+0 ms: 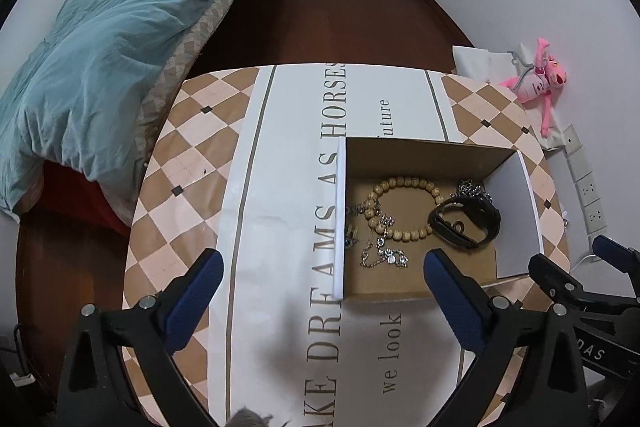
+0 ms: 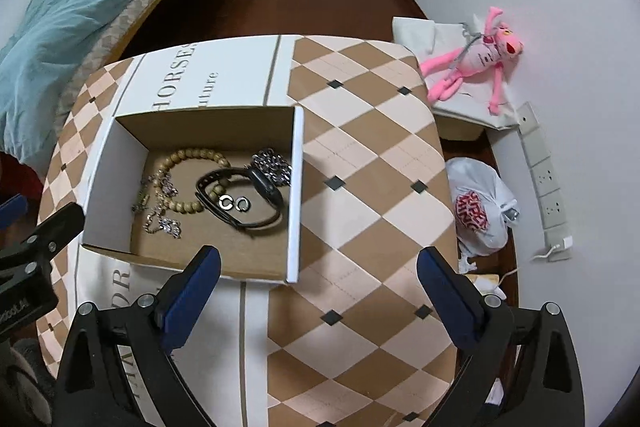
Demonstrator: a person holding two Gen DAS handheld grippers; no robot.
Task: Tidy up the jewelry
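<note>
An open cardboard box [image 1: 400, 151] [image 2: 294, 195] stands on the table. Inside lie a wooden bead bracelet [image 1: 404, 183] [image 2: 188, 157], a black watch [image 1: 466, 223] [image 2: 260, 187], silver chains [image 1: 384, 255] [image 2: 160, 223], a chunky silver chain [image 2: 272, 163] and two small silver rings [image 2: 234, 203]. My left gripper [image 1: 324, 287] is open and empty, above the table at the box's near left corner. My right gripper [image 2: 318, 283] is open and empty, above the table just right of the box's near right corner. It also shows at the right edge of the left wrist view.
The table [image 1: 192, 163] [image 2: 368, 155] wears a checked cloth with printed lettering. A bed with a blue duvet [image 1: 104, 39] stands to the left. A pink plush toy [image 2: 476, 63], a white plastic bag [image 2: 480, 207] and a power strip [image 2: 544, 179] lie to the right.
</note>
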